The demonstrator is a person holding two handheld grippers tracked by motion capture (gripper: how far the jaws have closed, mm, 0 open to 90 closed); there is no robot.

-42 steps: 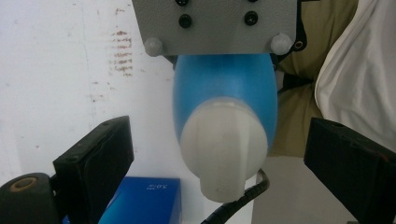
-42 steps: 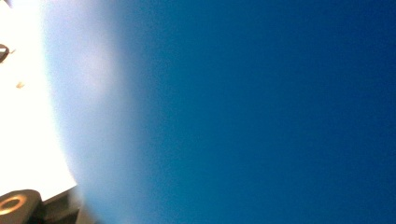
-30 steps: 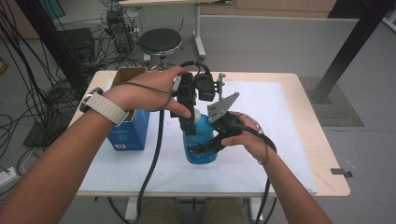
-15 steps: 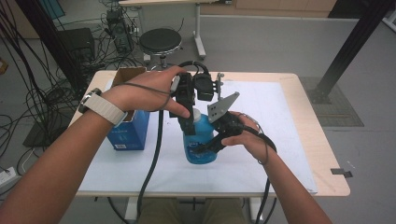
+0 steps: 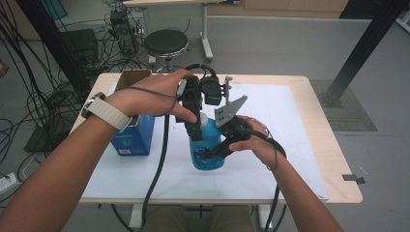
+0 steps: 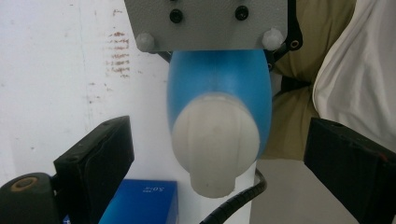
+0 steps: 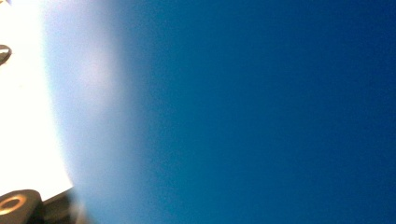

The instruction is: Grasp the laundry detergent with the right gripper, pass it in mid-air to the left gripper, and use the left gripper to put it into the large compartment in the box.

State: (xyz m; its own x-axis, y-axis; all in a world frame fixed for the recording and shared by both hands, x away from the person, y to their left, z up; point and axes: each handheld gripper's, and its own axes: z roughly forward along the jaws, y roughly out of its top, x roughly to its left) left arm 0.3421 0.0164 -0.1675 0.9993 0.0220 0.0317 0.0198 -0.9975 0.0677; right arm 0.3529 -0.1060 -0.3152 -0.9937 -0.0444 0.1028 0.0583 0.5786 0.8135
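A blue bottle (image 5: 209,155) with a white cap (image 5: 203,119) stands upright on the white sheet in the middle of the table. My right gripper (image 5: 214,151) comes in from the right and is shut on the bottle's body; its camera looks straight onto the blue wall (image 7: 257,116) from very close. My left gripper (image 5: 195,129) points down over the bottle's top. In the left gripper view the cap (image 6: 215,144) sits between the two black jaws, and my left gripper (image 6: 219,175) is open, with a gap on each side of the cap.
A blue carton (image 5: 133,136) stands left of the bottle, and an open cardboard box (image 5: 132,77) lies behind it. The table's wooden edge (image 5: 338,159) runs along the right. A black stool (image 5: 166,42) and cables are on the floor beyond the table.
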